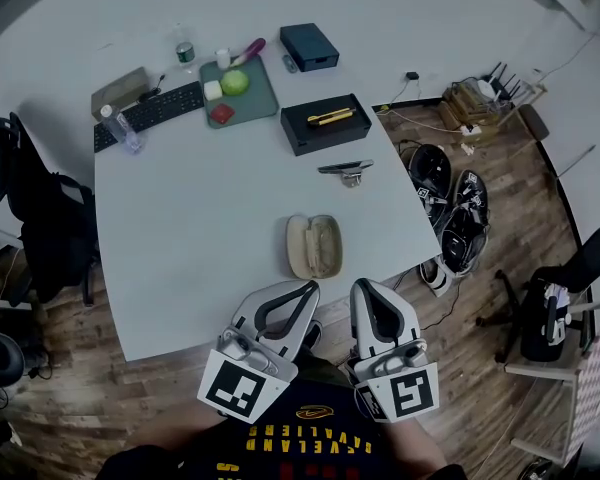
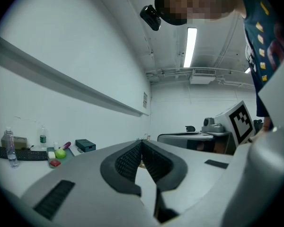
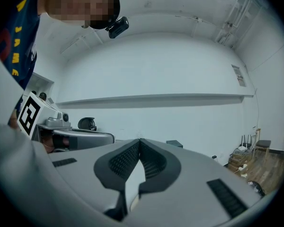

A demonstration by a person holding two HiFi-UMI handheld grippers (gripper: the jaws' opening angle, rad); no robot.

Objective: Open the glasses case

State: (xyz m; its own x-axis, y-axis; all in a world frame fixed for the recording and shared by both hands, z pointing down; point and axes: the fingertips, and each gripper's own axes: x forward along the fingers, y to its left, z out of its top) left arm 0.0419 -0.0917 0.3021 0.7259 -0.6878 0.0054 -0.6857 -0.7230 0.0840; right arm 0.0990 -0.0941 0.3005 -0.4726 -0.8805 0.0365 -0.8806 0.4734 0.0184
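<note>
The case (image 1: 313, 246) lies open on the table (image 1: 200, 228), a little farther away than both jaw tips and not touching them. The left gripper (image 1: 300, 292) and right gripper (image 1: 368, 292) are closed tight and hold nothing.

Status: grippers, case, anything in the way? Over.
Left gripper and right gripper shut, empty, at the near table edge. Case lies open, apart from both. Nothing in the way; glasses beyond it.

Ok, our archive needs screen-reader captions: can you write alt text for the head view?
A tan glasses case lies apparently open near the front edge of a white table. The left tool and right tool, both shut and empty, hover short of it.
</note>
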